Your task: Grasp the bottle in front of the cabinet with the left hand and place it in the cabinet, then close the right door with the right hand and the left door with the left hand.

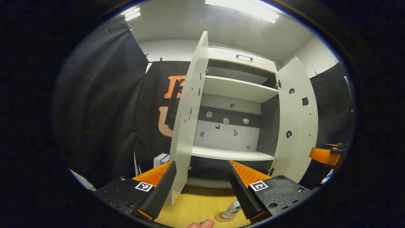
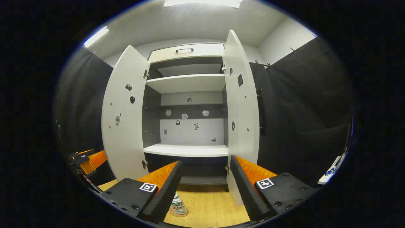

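Bottle [image 1: 232, 209] below open claw [image 1: 201, 185], uncaught

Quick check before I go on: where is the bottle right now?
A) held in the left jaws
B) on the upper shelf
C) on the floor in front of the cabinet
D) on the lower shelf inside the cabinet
C: the bottle stands upright on a round mat on the wooden floor before the open cabinet, and the left gripper is open with nothing in it.

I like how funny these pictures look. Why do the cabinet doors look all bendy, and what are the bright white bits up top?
In both views the fisheye lens bows straight edges, so the right door and the left door curve outward. The white patches are ceiling lights, glaring in the left gripper view and in the right gripper view.
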